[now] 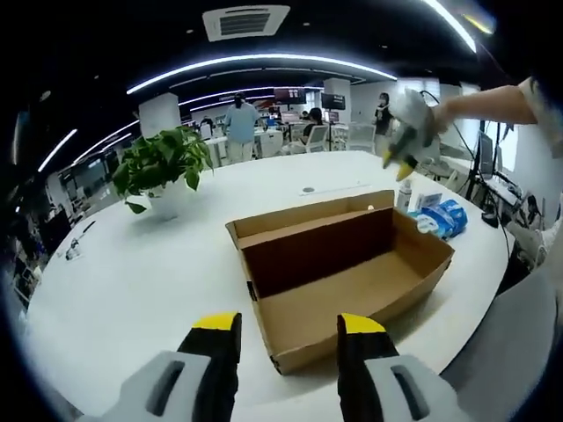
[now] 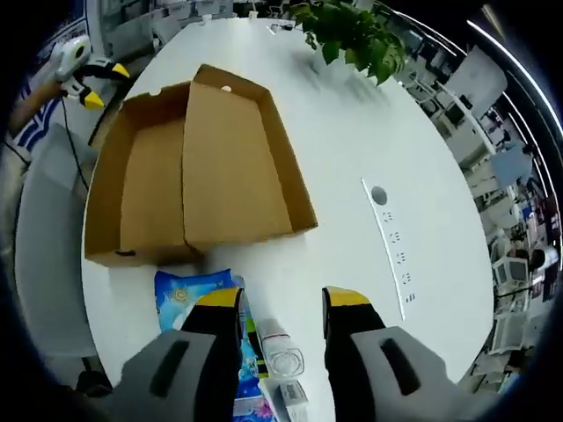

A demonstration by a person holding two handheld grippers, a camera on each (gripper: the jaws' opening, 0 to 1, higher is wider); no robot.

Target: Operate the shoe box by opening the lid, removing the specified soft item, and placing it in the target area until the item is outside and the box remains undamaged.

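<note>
The brown cardboard shoe box lies open on the round white table, and its inside looks bare. My left gripper stands open just in front of the box's near corner, with nothing between its yellow-tipped jaws. My right gripper hangs in the air beyond the box's far right end, held by a person's arm. Seen from above in the right gripper view, the box has its lid folded flat beside the tray. The right gripper is open over a blue-and-white soft packet. The left gripper shows at the far side.
A potted green plant stands at the table's far left. A small clear bottle and the blue packet lie by the box's right end. A socket strip is set into the table. People and desks fill the room behind.
</note>
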